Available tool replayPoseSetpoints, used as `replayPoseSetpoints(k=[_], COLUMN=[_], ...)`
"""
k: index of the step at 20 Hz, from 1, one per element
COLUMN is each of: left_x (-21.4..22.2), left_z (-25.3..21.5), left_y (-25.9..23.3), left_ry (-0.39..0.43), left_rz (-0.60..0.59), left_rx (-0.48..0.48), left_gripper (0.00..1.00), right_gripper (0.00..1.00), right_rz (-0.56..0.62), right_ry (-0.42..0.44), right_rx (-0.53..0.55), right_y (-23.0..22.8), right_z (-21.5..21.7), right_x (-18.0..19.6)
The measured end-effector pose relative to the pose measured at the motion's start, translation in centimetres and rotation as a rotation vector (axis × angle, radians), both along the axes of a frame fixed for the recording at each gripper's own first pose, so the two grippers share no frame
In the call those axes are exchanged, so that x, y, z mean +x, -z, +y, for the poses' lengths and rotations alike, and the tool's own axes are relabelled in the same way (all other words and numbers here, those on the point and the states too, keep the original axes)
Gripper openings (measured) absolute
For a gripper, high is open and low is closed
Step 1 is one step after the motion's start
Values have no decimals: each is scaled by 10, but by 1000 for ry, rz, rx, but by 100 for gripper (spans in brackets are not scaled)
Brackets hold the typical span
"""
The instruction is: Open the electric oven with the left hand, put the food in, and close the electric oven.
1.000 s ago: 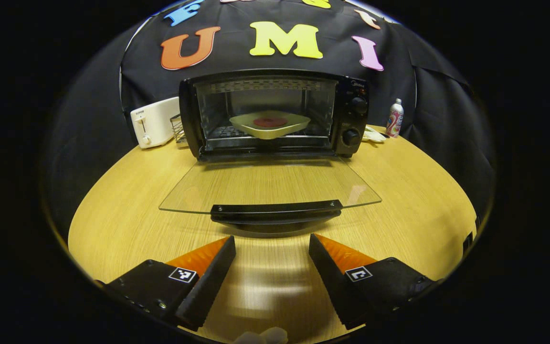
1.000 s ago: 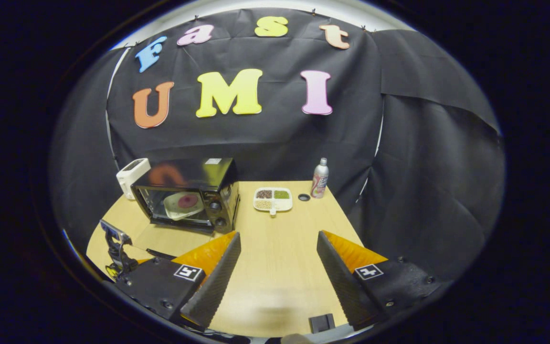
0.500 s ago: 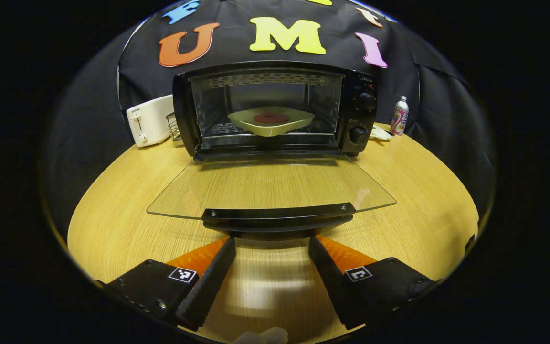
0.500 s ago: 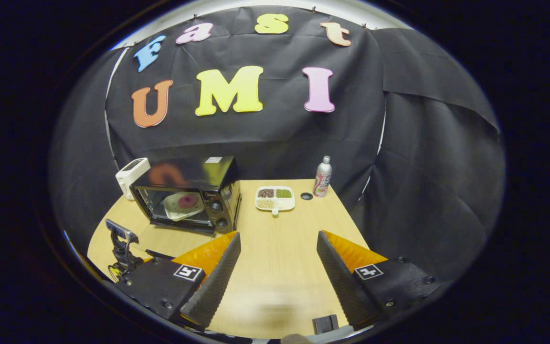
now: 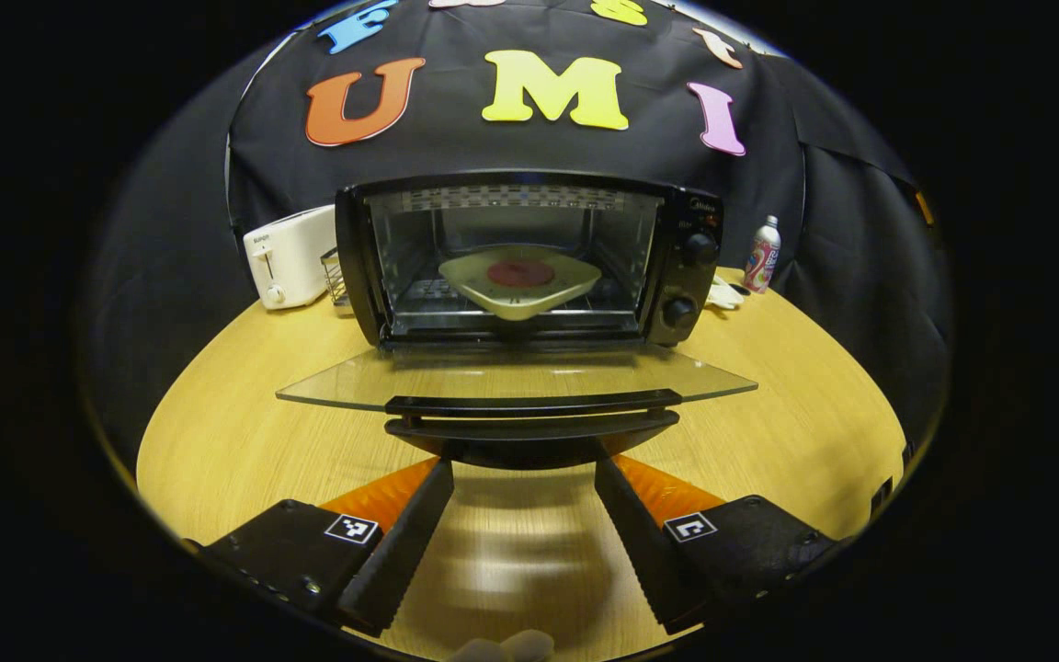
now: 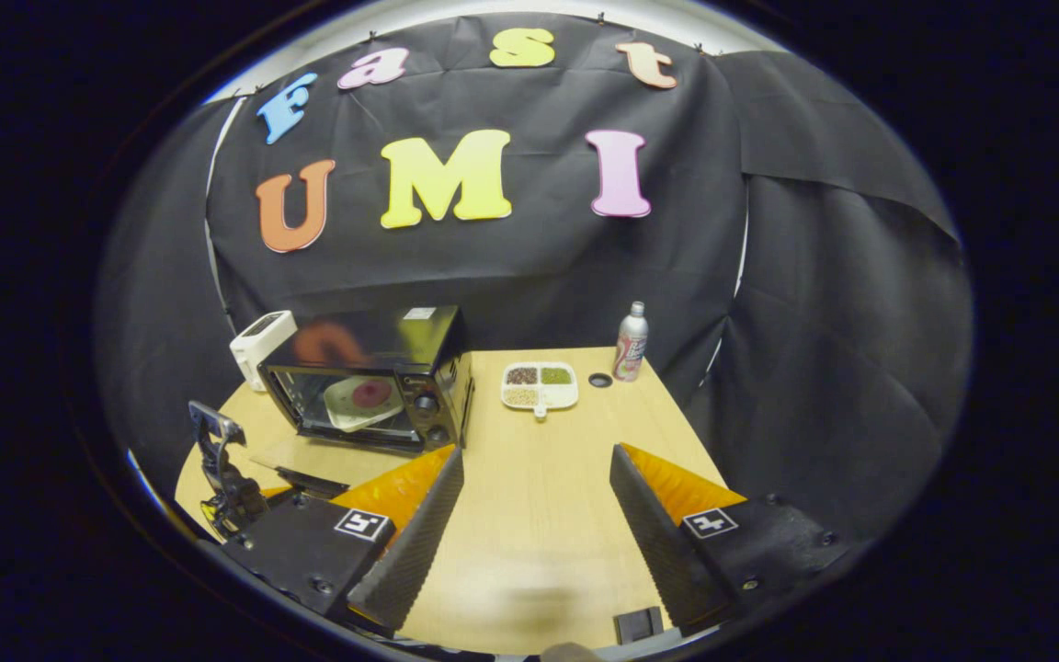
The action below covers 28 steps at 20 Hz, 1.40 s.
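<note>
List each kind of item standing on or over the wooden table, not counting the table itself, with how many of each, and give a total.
Electric oven: 1
Plate of food inside the oven: 1
White toaster: 1
Divided tray of grains: 1
Drink bottle: 1
Bottle cap: 1
Wire rack beside the toaster: 1
Handheld grippers: 2
Total: 9

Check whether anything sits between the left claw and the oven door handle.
Nothing visible does. The open left claw sits just below the black bar handle of the glass oven door, with bare wooden table between its fingers.
</note>
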State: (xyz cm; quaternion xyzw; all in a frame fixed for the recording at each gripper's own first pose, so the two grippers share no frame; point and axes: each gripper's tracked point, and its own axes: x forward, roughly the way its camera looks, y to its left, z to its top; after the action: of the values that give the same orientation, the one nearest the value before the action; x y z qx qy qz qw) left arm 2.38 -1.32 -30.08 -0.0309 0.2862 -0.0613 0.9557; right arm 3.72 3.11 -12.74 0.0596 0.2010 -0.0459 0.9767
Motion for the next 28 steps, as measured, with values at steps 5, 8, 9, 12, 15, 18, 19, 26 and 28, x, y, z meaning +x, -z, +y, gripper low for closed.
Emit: replayPoseSetpoints(k=[5, 8, 9, 12, 15, 18, 19, 26, 28], left_x=[9, 17, 20, 32, 39, 52, 56, 99, 107], left_z=[3, 7, 7, 4, 4, 4, 4, 1, -1], left_y=[-23, -36, -40, -56, -67, -77, -79, -100, -100], left_ry=[5, 7, 8, 19, 25, 26, 24, 29, 29], left_rz=[-40, -63, -68, -96, -122, -142, -146, -197, -195], left_rx=[1, 9, 9, 5, 12, 7, 6, 21, 33], left_gripper=[97, 97, 97, 97, 97, 96, 97, 98, 98], right_gripper=[100, 100, 96, 100, 100, 96, 100, 96, 96], right_rz=[0, -1, -1, -5, -7, -8, -8, -15, -17], right_ry=[11, 18, 20, 21, 19, 22, 23, 16, 12], right_rx=[29, 45, 48, 50, 51, 56, 57, 49, 46], right_y=[4, 7, 8, 8, 8, 9, 9, 7, 6], right_z=[-2, -3, -2, -2, -2, -3, -4, -2, -2], right_x=[0, 0, 0, 0, 1, 3, 4, 9, 10])
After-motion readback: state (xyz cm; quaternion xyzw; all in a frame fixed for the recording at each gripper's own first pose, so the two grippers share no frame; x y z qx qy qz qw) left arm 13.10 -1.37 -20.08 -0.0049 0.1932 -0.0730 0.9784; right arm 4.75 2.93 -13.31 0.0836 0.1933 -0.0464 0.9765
